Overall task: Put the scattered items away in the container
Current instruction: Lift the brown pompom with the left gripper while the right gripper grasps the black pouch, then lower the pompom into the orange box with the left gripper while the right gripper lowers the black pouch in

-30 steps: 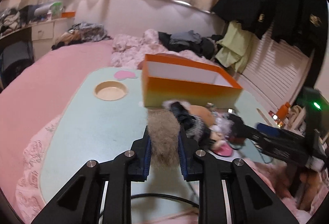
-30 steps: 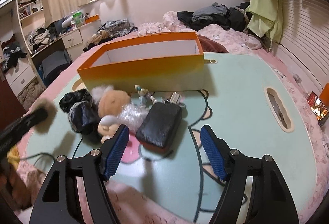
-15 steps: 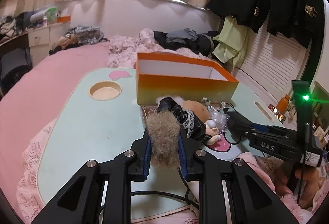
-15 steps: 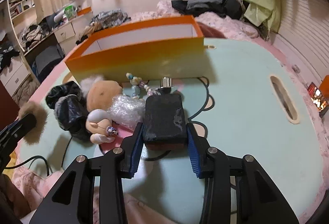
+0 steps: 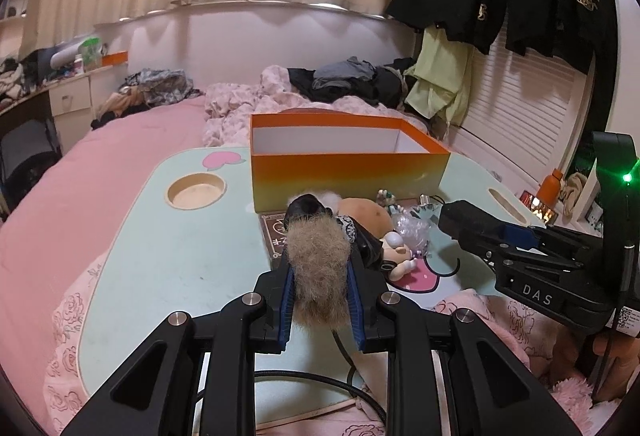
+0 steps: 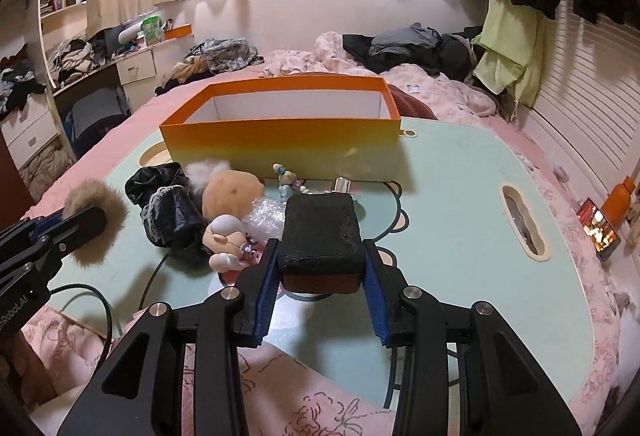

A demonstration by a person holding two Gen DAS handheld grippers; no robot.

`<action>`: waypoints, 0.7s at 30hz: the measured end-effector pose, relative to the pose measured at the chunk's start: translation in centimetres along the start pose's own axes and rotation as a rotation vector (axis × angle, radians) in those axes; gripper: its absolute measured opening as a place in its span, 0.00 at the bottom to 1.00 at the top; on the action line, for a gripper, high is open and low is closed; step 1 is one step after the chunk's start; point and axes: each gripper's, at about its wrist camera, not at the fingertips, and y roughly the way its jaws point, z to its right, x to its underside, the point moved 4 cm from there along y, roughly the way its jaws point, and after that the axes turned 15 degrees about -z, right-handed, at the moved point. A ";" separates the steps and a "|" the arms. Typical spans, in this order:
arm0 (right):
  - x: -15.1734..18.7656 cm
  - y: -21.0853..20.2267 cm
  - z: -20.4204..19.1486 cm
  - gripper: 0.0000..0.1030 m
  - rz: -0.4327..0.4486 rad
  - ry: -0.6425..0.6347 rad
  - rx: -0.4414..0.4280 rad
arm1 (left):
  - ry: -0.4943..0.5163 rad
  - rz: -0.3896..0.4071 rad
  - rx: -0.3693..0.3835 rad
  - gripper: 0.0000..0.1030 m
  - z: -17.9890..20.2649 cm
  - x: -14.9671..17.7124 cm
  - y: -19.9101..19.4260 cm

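Observation:
An empty orange box [image 5: 344, 159] with white inner walls stands at the back of the mint table [image 5: 180, 260]; it also shows in the right wrist view [image 6: 280, 139]. My left gripper [image 5: 320, 290] is shut on a brown fur pompom [image 5: 318, 268], held above the table's near side. My right gripper [image 6: 322, 276] is shut on a black pouch [image 6: 320, 236], lifted off the table. A black frilled cloth [image 6: 168, 203], a doll [image 6: 228, 211], crumpled plastic wrap [image 6: 264, 215] and a small figurine [image 6: 286, 179] lie in front of the box.
A round cup recess [image 5: 196, 189] sits in the table at the left and a slot handle [image 6: 520, 220] at the right. A black cable [image 6: 100, 300] crosses the near edge. A flat dark card [image 5: 276, 232] lies under the pile. Pink bedding surrounds the table.
My right gripper closed on the black pouch and lifted it off the table. My left gripper rose and drew back with the pompom still in it.

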 end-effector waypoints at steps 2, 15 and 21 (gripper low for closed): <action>0.0 0.0 0.1 0.39 0.001 0.001 -0.003 | -0.003 -0.003 0.001 0.21 -0.1 0.0 0.0; -4.1 -2.5 -0.4 0.39 0.121 -0.044 -0.029 | 0.002 0.012 0.050 0.21 0.6 -3.3 -0.1; -9.0 -2.6 -0.1 0.39 0.156 -0.039 -0.059 | -0.027 0.013 0.117 0.21 -0.4 -8.3 1.0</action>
